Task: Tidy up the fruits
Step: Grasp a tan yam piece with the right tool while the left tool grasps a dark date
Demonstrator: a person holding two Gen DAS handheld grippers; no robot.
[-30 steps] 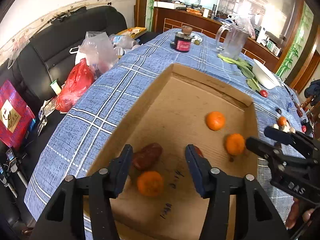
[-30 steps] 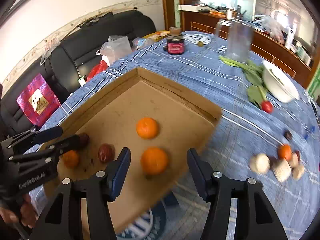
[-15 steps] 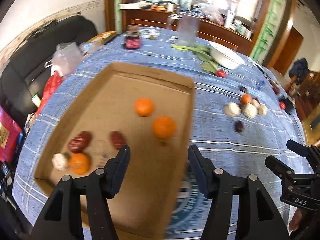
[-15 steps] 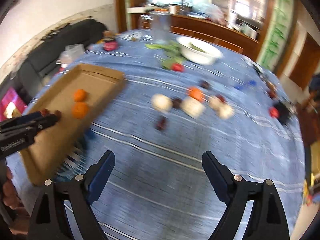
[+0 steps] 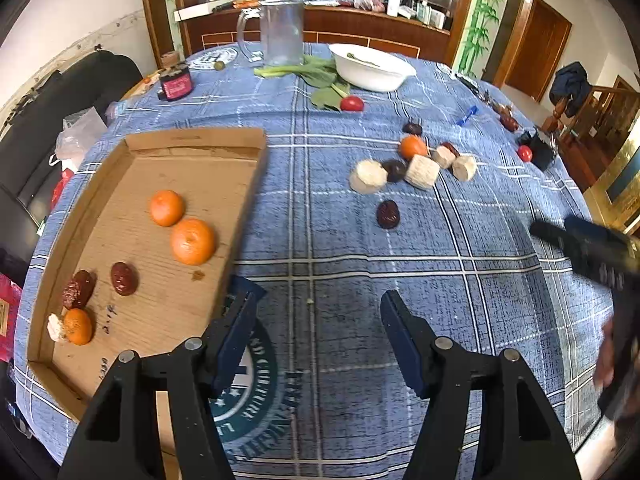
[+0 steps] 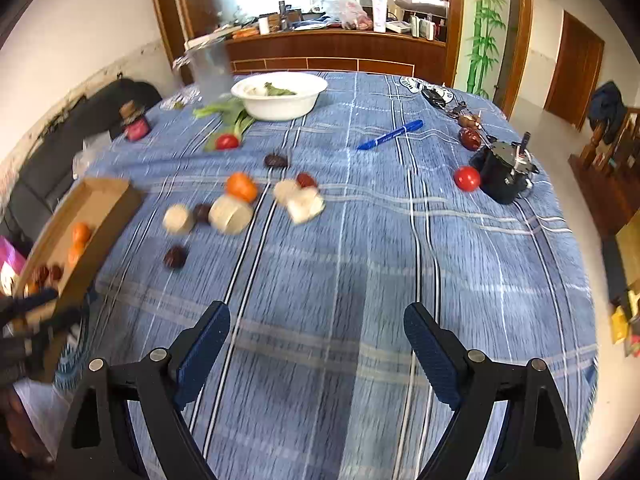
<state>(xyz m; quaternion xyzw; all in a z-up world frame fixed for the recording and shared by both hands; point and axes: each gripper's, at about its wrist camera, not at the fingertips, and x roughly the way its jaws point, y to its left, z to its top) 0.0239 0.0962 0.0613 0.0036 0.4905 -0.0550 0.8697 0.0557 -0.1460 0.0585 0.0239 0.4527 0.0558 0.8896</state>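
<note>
A shallow cardboard tray (image 5: 192,136) lies on the left of the blue checked cloth. It holds two oranges (image 5: 193,241), a smaller orange (image 5: 78,326) and two red dates (image 5: 124,278). Loose on the cloth sit an orange (image 5: 413,147), pale corn pieces (image 5: 422,171) and a dark date (image 5: 388,214). My left gripper (image 5: 316,300) hovers over bare cloth beside the tray's right wall, its jaws opening with nothing between them. My right gripper (image 6: 317,310) stands open and empty over bare cloth, nearer me than the loose orange (image 6: 241,187) and dark date (image 6: 175,257).
A white bowl (image 6: 280,92), leafy greens (image 5: 320,76), a glass jug (image 5: 280,32) and a dark jar (image 5: 176,84) stand at the back. Two tomatoes (image 6: 467,178), a blue pen (image 6: 390,135) and a black gadget (image 6: 502,176) lie on the right. A black sofa (image 5: 24,140) lies beyond the table's left edge.
Both grippers swung right, away from over the tray, to over open cloth. The right gripper's jaws widened and left an orange in the tray. The left gripper's jaws spread a little.
</note>
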